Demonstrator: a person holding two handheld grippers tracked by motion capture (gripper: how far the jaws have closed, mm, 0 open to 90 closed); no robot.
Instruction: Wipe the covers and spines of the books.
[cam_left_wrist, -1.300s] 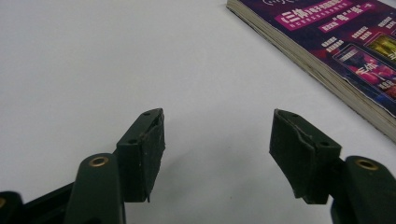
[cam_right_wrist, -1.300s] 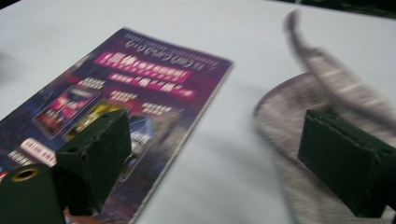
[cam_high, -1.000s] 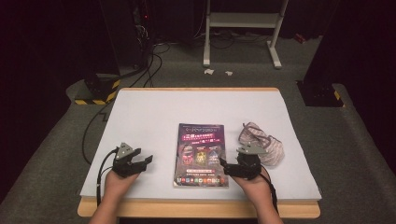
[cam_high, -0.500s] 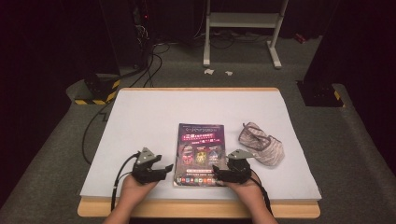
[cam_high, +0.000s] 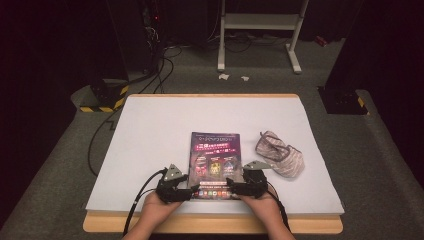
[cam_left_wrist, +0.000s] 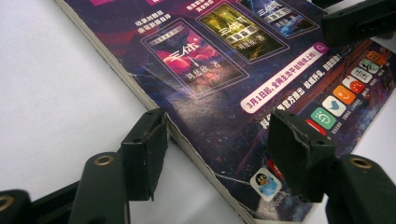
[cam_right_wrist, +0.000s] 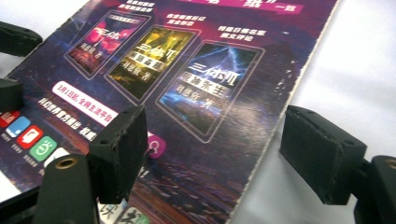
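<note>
Both grippers sit at the near edge of the table (cam_high: 150, 120), one at each near corner of the magazine (cam_high: 214, 165), which lies flat, cover up, at the centre-front of the white sheet.

Left gripper (cam_high: 192, 189): jaws apart, straddling the magazine's near-left edge. In the left gripper view (cam_left_wrist: 217, 154) one jaw is on the bare table just outside the spine edge, the other over the printed cover. They have just been closing a little, but the pads press on nothing — nothing clamped yet.

Right gripper (cam_high: 229, 186): jaws apart too, mirror pose. In the right gripper view (cam_right_wrist: 210, 154) one jaw is over the cover, the other over the bare table past the right edge. They opened very slightly just now; no grip.

My read: the step in hand is getting hold of the near end of the magazine with both grippers. To do it well:
- get the lower pad under the edge, not on top of it — a flat magazine gives little lip
- take the cover alone only if opening is the aim; otherwise take the full thickness
- close both sides together so it doesn't skew on the sheet
- grip shallow near the corners, lift evenly

Farther back on the right, well apart from the magazine, lies a crumpled mesh pouch (cam_high: 280, 154) — not in the way.
</note>
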